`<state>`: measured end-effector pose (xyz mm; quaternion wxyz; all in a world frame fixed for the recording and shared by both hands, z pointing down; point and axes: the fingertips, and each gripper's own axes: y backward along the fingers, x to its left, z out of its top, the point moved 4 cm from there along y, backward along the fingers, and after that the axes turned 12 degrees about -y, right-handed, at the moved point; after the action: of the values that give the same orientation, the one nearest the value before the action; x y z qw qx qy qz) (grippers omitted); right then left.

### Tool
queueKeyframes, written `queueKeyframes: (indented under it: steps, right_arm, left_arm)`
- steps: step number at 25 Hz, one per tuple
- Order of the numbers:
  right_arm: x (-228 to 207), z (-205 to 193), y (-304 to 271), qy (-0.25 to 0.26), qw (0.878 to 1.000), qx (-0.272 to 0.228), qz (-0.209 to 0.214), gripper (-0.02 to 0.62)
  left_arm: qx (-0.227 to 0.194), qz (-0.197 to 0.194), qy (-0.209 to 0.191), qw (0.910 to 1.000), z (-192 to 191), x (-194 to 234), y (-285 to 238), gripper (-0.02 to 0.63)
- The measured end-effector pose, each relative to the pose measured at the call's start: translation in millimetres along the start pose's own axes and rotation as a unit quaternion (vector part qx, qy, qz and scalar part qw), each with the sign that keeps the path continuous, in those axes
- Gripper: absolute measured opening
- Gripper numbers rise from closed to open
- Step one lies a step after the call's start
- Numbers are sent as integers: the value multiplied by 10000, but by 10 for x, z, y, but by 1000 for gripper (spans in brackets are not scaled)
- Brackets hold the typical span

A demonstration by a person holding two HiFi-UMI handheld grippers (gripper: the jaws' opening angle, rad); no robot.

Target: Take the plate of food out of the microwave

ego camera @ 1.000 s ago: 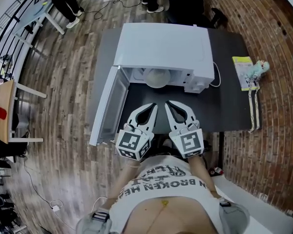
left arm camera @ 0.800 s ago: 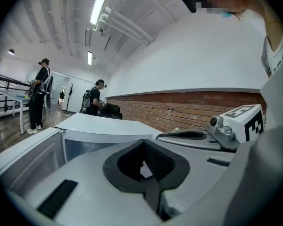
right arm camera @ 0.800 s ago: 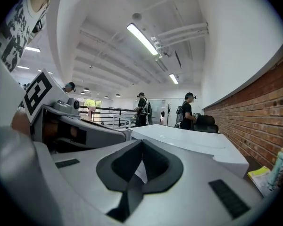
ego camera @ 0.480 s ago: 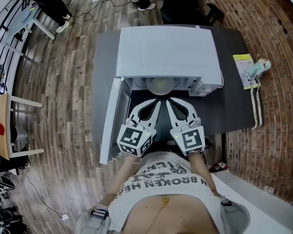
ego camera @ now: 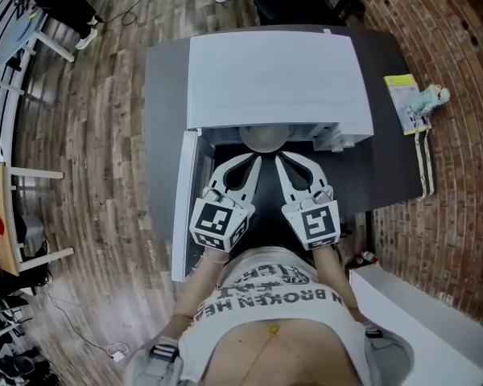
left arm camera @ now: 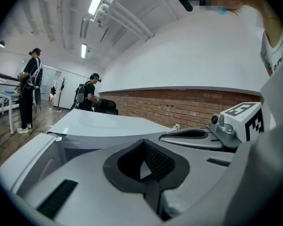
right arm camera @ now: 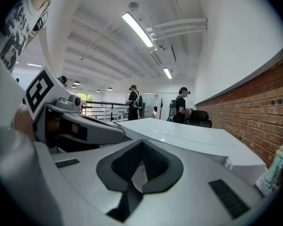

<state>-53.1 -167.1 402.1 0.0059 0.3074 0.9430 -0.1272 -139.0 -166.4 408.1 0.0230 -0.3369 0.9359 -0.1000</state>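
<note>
A white microwave (ego camera: 274, 79) stands on a dark table (ego camera: 163, 79), its door (ego camera: 185, 207) swung open to the left. Inside the opening I see the front of a pale plate of food (ego camera: 264, 139). My left gripper (ego camera: 253, 161) and right gripper (ego camera: 280, 161) are side by side in front of the opening, tips just short of the plate, both shut and holding nothing. In the left gripper view the shut jaws (left arm camera: 148, 173) point over the microwave's top (left arm camera: 99, 124). The right gripper view shows its shut jaws (right arm camera: 137, 173) and the microwave (right arm camera: 179, 133).
A yellow packet (ego camera: 402, 111) and a small toy (ego camera: 431, 99) lie at the table's right edge, against the brick surface. A white block (ego camera: 419, 320) sits at the lower right. Wooden floor lies to the left, and people stand beyond the table.
Both grippers have moved a little nearer to the microwave opening, still shut. The head view has shifted, so the microwave sits more squarely in front.
</note>
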Motion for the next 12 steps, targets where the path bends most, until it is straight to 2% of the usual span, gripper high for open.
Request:
queueKeyframes:
  steps: [4, 9, 12]
  right_arm:
    - [-180, -41, 24, 53, 9998, 193, 66, 8]
    - [-349, 72, 64, 200, 9990, 135, 387, 8]
    - [-448, 93, 70, 238, 9984, 133, 491, 8]
  left_arm:
    - [57, 64, -85, 9999, 5, -56, -151, 8]
    - [113, 419, -107, 9990, 89, -78, -234, 8]
    - [115, 564, -301, 9979, 142, -112, -259, 6]
